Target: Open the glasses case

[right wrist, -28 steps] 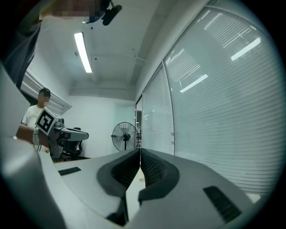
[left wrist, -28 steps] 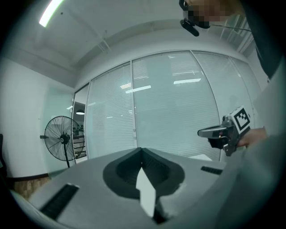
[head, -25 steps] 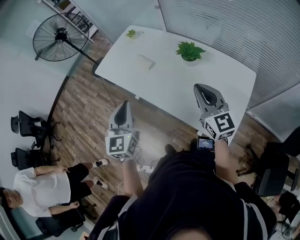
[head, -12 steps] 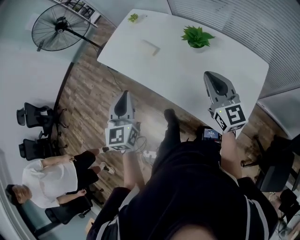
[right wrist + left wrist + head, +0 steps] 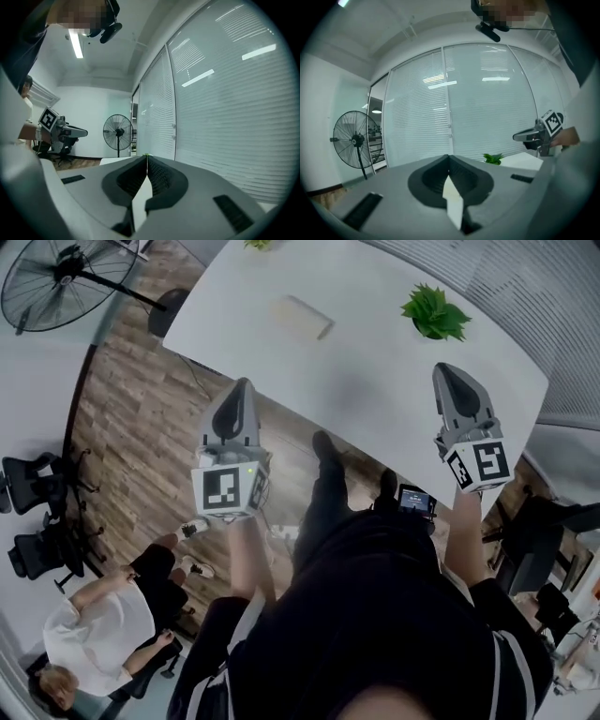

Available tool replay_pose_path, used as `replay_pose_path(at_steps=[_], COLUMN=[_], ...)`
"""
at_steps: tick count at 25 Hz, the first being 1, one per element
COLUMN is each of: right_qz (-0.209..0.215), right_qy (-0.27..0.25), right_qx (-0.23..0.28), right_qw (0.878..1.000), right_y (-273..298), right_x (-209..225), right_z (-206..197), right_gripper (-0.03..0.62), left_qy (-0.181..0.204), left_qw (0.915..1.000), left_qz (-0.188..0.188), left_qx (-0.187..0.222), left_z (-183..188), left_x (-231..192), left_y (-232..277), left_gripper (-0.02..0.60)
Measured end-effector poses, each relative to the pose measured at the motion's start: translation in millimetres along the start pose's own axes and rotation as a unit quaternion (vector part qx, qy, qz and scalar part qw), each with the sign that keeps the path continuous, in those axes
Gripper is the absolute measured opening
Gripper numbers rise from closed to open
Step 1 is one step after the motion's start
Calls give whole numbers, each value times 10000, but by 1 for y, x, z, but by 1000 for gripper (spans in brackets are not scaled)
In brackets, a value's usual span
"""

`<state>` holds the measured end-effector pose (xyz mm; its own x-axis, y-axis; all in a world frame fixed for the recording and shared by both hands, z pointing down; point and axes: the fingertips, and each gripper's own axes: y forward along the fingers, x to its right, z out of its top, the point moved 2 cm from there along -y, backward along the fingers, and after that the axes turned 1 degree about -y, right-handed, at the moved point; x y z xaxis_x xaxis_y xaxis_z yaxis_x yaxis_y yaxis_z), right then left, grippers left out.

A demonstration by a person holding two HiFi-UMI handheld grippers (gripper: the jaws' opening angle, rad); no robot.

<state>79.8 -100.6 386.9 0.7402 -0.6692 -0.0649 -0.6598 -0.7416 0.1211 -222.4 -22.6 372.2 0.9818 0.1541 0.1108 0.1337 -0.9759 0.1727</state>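
The glasses case [image 5: 301, 317], a pale flat oblong, lies shut on the white table [image 5: 375, 381] towards its far left. My left gripper [image 5: 243, 382] hangs over the wooden floor just short of the table's near edge, well below the case, jaws shut and empty. My right gripper [image 5: 444, 368] is over the table's right part, below the potted plant [image 5: 436, 313], also shut with nothing held. In the left gripper view the left gripper [image 5: 449, 157] has its jaws meeting at the tip. The right gripper [image 5: 147, 156] looks the same in its own view. Neither gripper view shows the case.
A standing fan [image 5: 56, 268] is on the floor at upper left. A seated person [image 5: 94, 624] and office chairs [image 5: 37, 521] are at lower left. A second small plant [image 5: 258, 244] sits at the table's far edge. Glass walls with blinds [image 5: 562, 306] run behind the table.
Both grippers have moved forward towards the table, and the table and case now sit nearer in the head view. Both pairs of jaws stayed shut.
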Motion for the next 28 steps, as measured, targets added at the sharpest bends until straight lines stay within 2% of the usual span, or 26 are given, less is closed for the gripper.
replay_pose_path(at_steps=[3,7,10,12,16,18,20,22,25,28], right_qz=[-217,-429,-443,-383,-186,78,365,562,883,1067], right_qy=[-116,-217,-230,-185,-32,-14,168,197,-111,-271], right_qx=[-104,-118,-28,106,256,332,432,337,12,-235], right_qw=[9996,9988,9988,9990,9995,9994,9983,9977,9960,9936], right_y=[29,43,54,67,94,108,123,135,157,173], right_x=[2,2,5,7,15,14,4,-6,-19,-32], right_z=[5,14,22,27,16,14,9,-7,-37,-63], right_gripper=[15,15,15,15,15,15,57,119,149,149], left_qy=[-167,-183,-310,-256,-287,-291,-240,-307,-206,-157], left_qw=[9996,9990,9985,9987,9989,9988,9993,9994,9995,9993], left_qz=[-187,-350,-346,-315,-176,-230,-198,-136,-206,-255], left_qx=[122,213,290,318,333,310,190,61,-88,-240], left_z=[-3,0,7,11,15,17,17,14,7,-6], left_x=[-29,-46,-49,-49,-40,-31,-33,-36,-30,-30], left_y=[25,39,46,50,60,60,57,56,59,56], left_gripper=[0,0,0,0,0,0,0,0,0,0])
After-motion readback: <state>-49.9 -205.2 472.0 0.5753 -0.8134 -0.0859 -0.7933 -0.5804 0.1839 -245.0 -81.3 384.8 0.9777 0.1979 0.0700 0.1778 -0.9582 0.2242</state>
